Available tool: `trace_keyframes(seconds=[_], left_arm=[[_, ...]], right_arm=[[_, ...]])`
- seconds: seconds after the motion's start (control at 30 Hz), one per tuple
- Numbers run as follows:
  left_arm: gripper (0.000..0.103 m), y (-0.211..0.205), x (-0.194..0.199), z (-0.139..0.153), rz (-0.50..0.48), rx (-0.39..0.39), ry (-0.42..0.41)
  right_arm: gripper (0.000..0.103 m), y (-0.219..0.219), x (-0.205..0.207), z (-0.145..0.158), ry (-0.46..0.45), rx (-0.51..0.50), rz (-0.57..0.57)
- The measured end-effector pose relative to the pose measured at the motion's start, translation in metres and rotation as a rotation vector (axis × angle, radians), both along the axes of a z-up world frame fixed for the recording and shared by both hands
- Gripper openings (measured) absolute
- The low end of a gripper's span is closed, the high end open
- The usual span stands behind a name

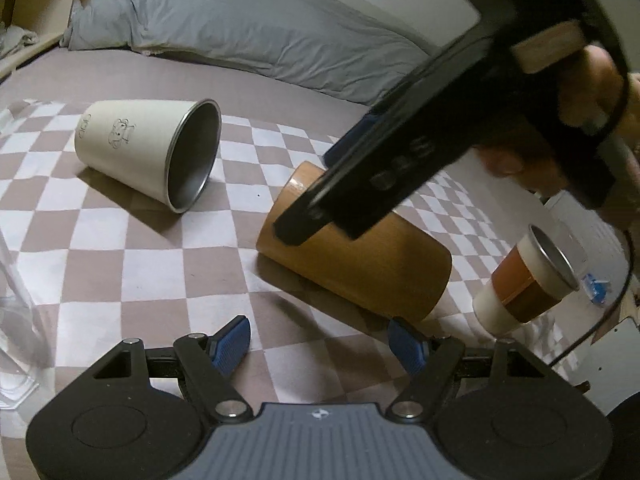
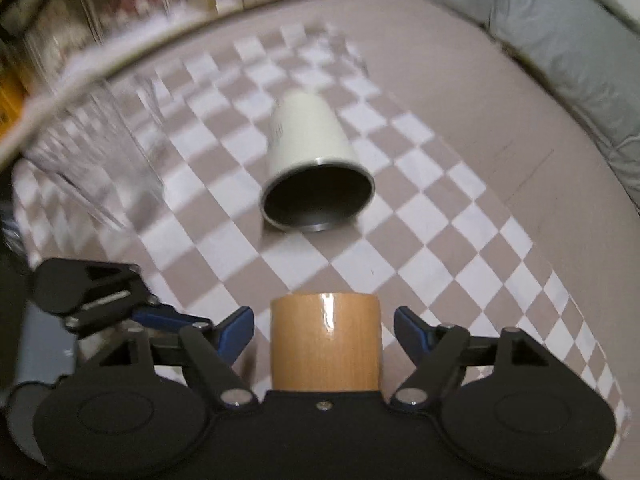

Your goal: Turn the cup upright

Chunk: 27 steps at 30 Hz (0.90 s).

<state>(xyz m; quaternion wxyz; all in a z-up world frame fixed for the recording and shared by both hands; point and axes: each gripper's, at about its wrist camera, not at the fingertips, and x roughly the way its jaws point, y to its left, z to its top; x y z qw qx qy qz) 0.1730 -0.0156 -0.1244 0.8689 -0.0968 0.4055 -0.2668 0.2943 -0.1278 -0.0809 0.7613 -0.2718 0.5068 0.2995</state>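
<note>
A tan wooden cup [image 1: 360, 264] lies on its side on the checkered cloth [image 1: 120, 240]. In the right wrist view the same cup [image 2: 325, 344] lies between my open blue fingers, with gaps on both sides. My right gripper [image 2: 324, 328] straddles it without touching. In the left wrist view the right gripper [image 1: 320, 196] reaches down over the cup from the upper right. My left gripper [image 1: 320, 344] is open and empty, just in front of the tan cup. A white metal cup [image 1: 148, 152] lies on its side at the back left; it also shows in the right wrist view [image 2: 312, 168].
An orange-and-white tumbler [image 1: 524, 284] lies on its side at the right. Clear glass [image 1: 16, 300] stands at the left edge, and blurred glass [image 2: 92, 160] shows left in the right wrist view. A grey duvet [image 1: 240, 24] lies behind the cloth.
</note>
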Motion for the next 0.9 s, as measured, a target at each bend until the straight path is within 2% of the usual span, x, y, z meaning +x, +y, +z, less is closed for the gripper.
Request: trace_keyframes(seconds=[0.1,0.13,0.2,0.33,0.5,0.7,0.9], left_arm=[[0.077,0.0,-0.001,0.001,-0.008,-0.003,-0.014],[0.077,0.0,-0.002,0.002,-0.009,-0.007,-0.017],[0.077,0.001,-0.002,0.003,-0.003,-0.02,-0.022],[0.077,-0.002,-0.003,0.008,0.015,-0.004,-0.074],[0.077,-0.004,-0.005,0.016,0.042,0.008,-0.144],[0.077,-0.012,-0.017,0.022,0.049,0.101,-0.308],[0.076,-0.014,-0.027,0.02,0.066,0.202,-0.417]], right_arm=[[0.075,0.008,0.007,-0.01,0.008,-0.039,0.001],[0.07,0.01,0.008,-0.013,0.008,-0.044,0.001],[0.07,0.01,0.008,-0.013,-0.004,-0.03,-0.011],[0.07,0.0,-0.004,-0.001,-0.056,0.037,-0.024],[0.07,-0.024,-0.027,0.027,-0.143,0.21,-0.073],[0.069,-0.04,-0.06,0.046,-0.209,0.359,-0.095],[0.069,-0.04,-0.08,0.038,-0.24,0.415,-0.1]])
